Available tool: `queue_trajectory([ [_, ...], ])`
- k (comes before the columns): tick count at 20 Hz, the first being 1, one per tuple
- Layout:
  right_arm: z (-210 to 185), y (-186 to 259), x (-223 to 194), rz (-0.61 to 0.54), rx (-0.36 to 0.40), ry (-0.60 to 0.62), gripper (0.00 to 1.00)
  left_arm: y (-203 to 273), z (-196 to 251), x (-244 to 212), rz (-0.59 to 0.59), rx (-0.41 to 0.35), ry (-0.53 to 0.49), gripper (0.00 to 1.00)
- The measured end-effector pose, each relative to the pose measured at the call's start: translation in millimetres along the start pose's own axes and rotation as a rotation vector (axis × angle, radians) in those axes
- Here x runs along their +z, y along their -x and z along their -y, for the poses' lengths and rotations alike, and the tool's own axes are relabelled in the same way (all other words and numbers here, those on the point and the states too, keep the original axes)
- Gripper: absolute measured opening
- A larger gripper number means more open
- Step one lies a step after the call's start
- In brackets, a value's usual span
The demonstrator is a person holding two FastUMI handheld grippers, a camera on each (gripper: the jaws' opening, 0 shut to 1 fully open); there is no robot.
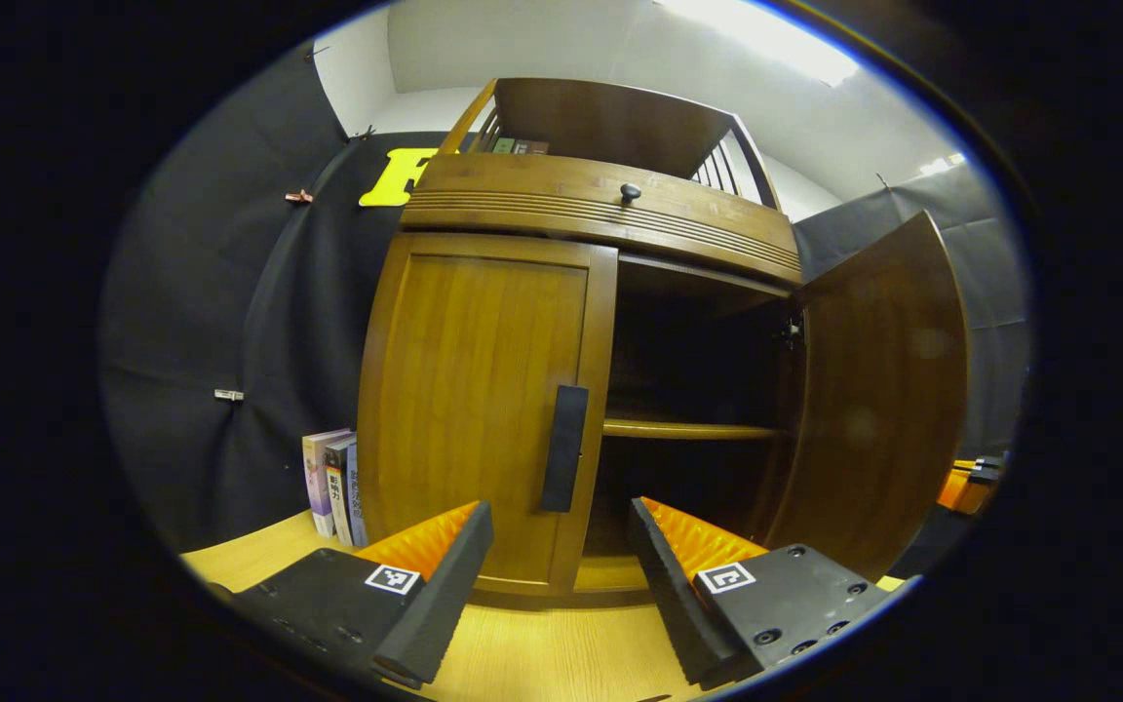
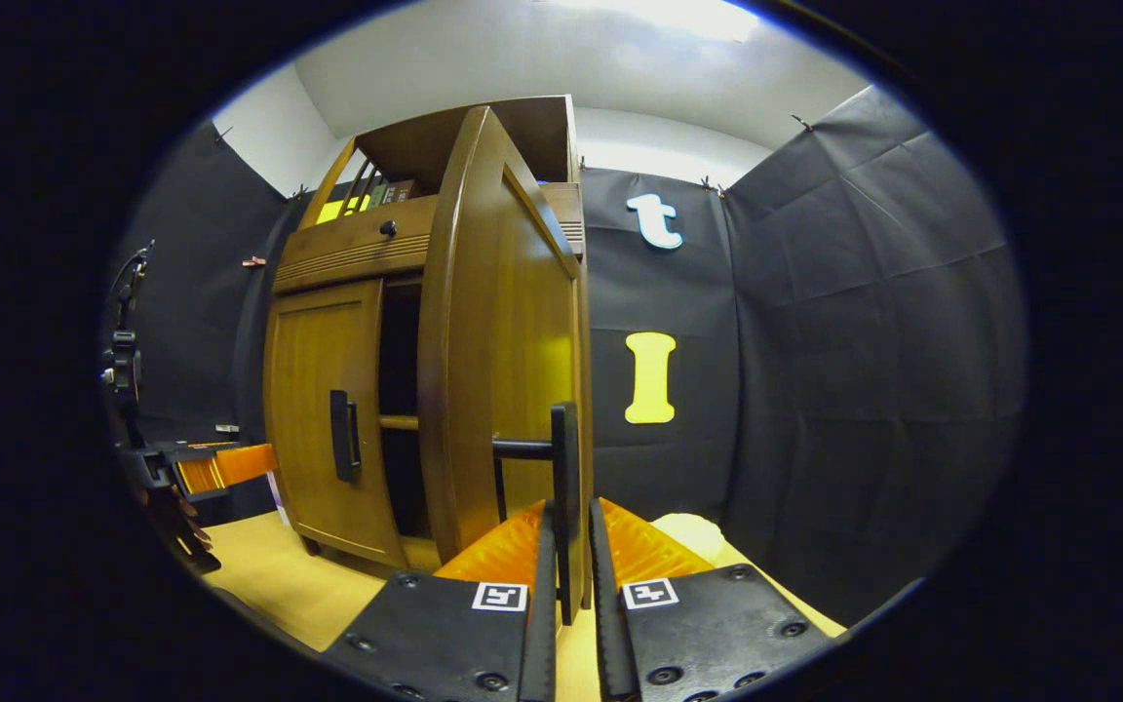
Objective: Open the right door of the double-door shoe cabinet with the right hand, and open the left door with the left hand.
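Note:
A brown wooden shoe cabinet point(image 1: 561, 210) stands on a light wooden table. Its left door point(image 1: 484, 390) is closed, with a dark vertical handle point(image 1: 563, 448). My left gripper point(image 1: 561, 565) hangs open just in front of that handle, touching nothing. The right door point(image 1: 878, 390) is swung wide open, showing a dark inside with a shelf point(image 1: 688, 429). In the right gripper view my right gripper point(image 2: 571, 546) is shut on the right door's handle point(image 2: 564, 468), and the open right door point(image 2: 493, 341) stands edge-on. The left gripper point(image 2: 220, 468) appears at the far left there.
Several books point(image 1: 332, 483) stand left of the cabinet against the black cloth wall. A drawer with a round knob point(image 1: 630, 192) tops the doors, under an open rack. The table point(image 1: 542, 653) stretches in front. A pale object point(image 2: 693, 534) lies right of the cabinet.

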State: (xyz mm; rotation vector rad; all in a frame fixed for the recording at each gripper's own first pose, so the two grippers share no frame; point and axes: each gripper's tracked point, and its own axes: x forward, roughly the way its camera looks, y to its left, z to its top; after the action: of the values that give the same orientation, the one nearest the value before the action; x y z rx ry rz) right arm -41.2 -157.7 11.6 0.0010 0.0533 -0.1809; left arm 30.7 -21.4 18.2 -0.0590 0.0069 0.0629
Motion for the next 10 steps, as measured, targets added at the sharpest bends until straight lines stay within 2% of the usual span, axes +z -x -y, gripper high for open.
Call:
queue_trajectory([
  [1,-0.5,0.4,-0.1,-0.002,0.016,-0.002,0.12,-7.1,-0.9,0.0,0.004,0.005,-0.008,0.88],
  [2,0.4,0.0,-0.6,-0.001,0.025,0.005,0.12,-14.7,-1.1,0.9,0.008,0.011,-0.017,0.88],
  [3,5.1,-0.8,0.4,0.000,0.027,0.018,0.21,-22.6,-2.2,-0.1,0.014,0.019,-0.030,0.86],
  [4,9.3,-0.3,2.0,0.004,0.025,0.035,0.21,-30.6,-4.6,1.2,0.020,0.031,-0.049,0.88],
  [6,19.2,3.4,3.4,-0.002,0.020,0.042,0.21,-47.3,-7.0,1.0,0.029,0.047,-0.085,0.85],
  [7,25.6,7.0,4.7,-0.005,0.013,0.035,0.21,-55.8,-5.2,0.9,0.033,0.045,-0.094,0.88],
  [8,32.7,11.5,7.9,0.001,0.001,0.031,0.21,-64.7,-1.6,1.6,0.042,0.040,-0.097,0.85],
  [10,52.6,18.9,14.5,0.014,-0.046,0.035,0.21,-80.4,4.1,2.5,0.059,0.027,-0.104,0.88],
])
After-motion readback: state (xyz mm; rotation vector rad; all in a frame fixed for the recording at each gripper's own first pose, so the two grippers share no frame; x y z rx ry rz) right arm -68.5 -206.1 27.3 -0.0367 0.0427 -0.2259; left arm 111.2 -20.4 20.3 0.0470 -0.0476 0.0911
